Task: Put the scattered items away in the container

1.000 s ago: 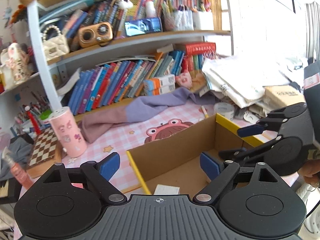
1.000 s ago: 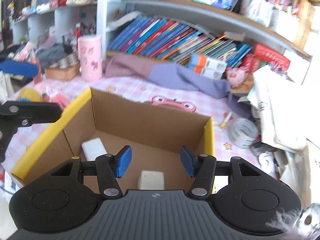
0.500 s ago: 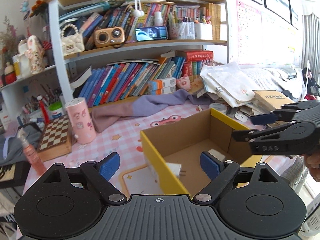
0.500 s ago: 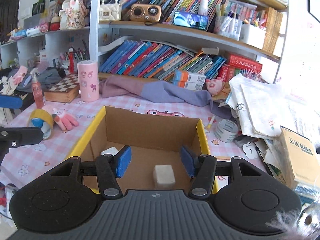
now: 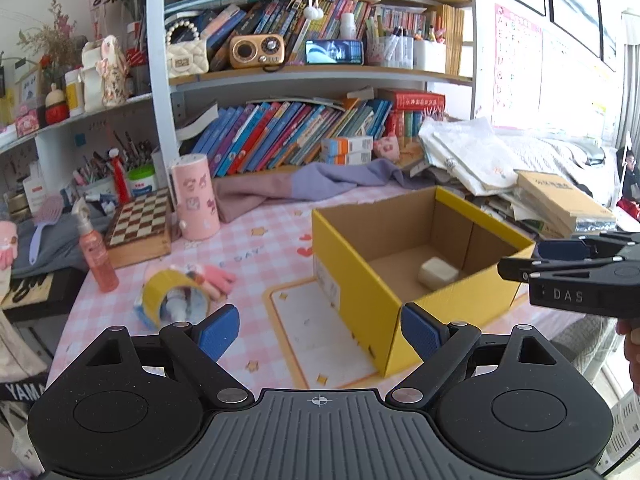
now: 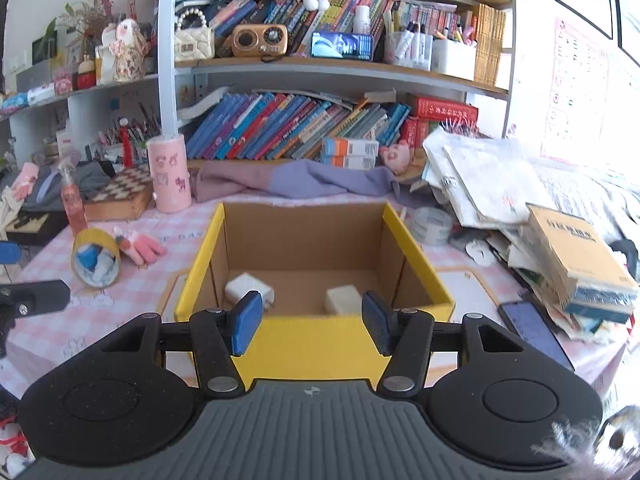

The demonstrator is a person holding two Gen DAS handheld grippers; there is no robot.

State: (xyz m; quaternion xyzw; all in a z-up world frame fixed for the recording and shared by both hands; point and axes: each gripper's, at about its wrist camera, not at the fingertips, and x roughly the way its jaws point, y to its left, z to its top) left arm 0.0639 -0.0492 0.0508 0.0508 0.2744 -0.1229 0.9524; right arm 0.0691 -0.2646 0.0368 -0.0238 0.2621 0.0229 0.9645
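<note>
Cardboard box (image 6: 312,336), yellow outside, sits mid-desk w/ two white blocks (image 6: 249,290) inside. Yellow tape roll (image 6: 95,258) and pink glove (image 6: 143,249) lie at box's 9 o'clock. Left gripper (image 5: 318,328) wide open, empty. Right gripper (image 6: 311,322) abt half open, nothing between jaws.

Box (image 6: 416,260) yellow outside, brown inside; two white blocks (image 6: 343,299) in it. Desk (image 5: 260,248) pink-white check. Tape roll (image 6: 95,262) yellow. Glove (image 6: 142,246) pink. Chessboard (image 5: 138,224) brown-white checkered. Gripper pads (image 6: 248,322) blue.
</note>
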